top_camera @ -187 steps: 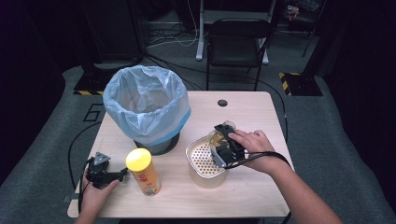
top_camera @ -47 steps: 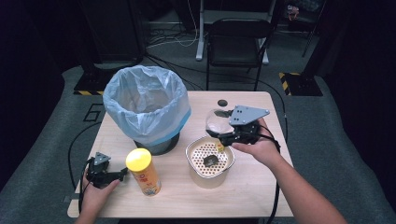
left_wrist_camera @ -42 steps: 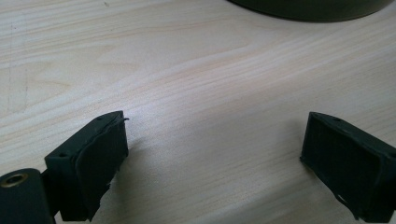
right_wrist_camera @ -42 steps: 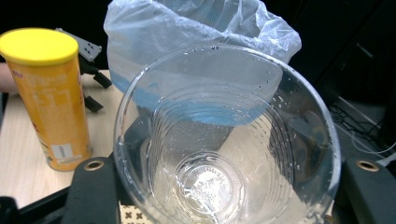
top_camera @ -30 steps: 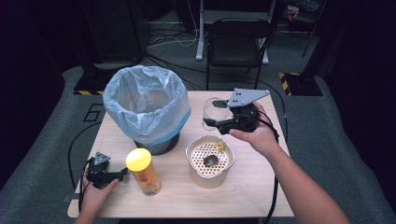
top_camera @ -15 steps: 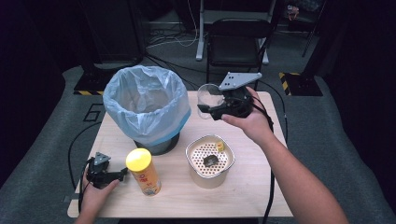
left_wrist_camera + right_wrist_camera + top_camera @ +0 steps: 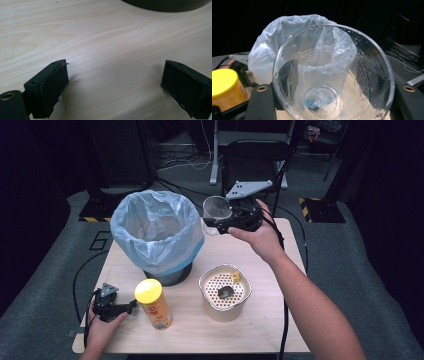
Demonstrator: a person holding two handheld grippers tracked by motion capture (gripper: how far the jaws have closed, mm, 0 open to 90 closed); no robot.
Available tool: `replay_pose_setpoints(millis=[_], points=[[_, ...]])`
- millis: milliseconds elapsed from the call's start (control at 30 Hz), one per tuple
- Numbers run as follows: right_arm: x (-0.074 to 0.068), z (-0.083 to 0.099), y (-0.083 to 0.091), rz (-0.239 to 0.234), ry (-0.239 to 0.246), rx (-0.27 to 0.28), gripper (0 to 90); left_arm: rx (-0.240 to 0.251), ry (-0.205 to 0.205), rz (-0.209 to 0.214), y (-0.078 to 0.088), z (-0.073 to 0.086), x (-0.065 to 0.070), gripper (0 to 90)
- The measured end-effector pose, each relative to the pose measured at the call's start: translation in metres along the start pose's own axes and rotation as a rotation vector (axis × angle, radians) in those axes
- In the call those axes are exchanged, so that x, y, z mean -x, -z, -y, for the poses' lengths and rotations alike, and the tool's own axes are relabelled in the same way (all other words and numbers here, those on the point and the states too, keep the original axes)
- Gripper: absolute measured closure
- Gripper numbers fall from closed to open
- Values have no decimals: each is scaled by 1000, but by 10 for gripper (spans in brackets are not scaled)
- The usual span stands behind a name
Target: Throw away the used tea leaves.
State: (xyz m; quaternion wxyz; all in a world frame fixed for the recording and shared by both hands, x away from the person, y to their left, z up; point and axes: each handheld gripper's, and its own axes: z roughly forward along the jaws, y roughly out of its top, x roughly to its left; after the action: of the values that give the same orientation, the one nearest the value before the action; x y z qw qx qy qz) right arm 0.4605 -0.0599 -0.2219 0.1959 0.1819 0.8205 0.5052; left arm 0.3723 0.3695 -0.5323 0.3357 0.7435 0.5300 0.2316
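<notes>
My right gripper (image 7: 218, 221) is shut on a clear plastic cup (image 7: 216, 209) and holds it in the air, tipped on its side, just right of the bin's rim. In the right gripper view the wet cup (image 7: 332, 75) sits between the jaws of the right gripper (image 7: 333, 106), its mouth facing the camera, with droplets inside. The bin, lined with a pale blue bag (image 7: 155, 230), stands at the table's back left, and the bag (image 7: 265, 50) rises behind the cup. My left gripper (image 7: 124, 309) rests on the table at the front left, and the left gripper (image 7: 115, 87) has its jaws open with nothing between them.
A yellow-lidded can (image 7: 155, 302) stands upright beside the left gripper, and the can (image 7: 224, 85) is also low on the left in the right gripper view. A beige bowl with a perforated insert (image 7: 225, 292) holds small scraps at the front middle. A chair (image 7: 255, 160) stands behind the table.
The right hand has lifted the cup from beside the perforated bowl and carried it up and back toward the bin. The left hand has stayed put.
</notes>
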Motion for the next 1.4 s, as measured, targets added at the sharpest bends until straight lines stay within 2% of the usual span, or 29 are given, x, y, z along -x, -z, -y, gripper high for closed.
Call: replay_pose_setpoints(millis=[200, 467, 767, 867, 933, 1167, 1400], points=[[1, -16, -12, -4, -12, 14, 334, 0, 0, 0, 0, 0, 0, 69], [-5, -32, -32, -29, -12, 28, 331, 4, 5, 0, 0, 0, 0, 70], [-10, -40, -51, -30, -23, 54, 324, 6, 3, 0, 0, 0, 0, 70], [-10, -43, -58, -22, -20, 56, 321, -18, -3, 4, 1, -1, -1, 71], [-12, -45, -63, -27, -30, 62, 319, -17, -3, 4, 1, -1, -1, 71], [-16, -50, -82, -33, -36, 52, 314, -15, -4, 3, 1, -1, -1, 75], [-22, -50, -104, -38, -33, 12, 309, -19, 0, 8, 1, -1, -1, 84]])
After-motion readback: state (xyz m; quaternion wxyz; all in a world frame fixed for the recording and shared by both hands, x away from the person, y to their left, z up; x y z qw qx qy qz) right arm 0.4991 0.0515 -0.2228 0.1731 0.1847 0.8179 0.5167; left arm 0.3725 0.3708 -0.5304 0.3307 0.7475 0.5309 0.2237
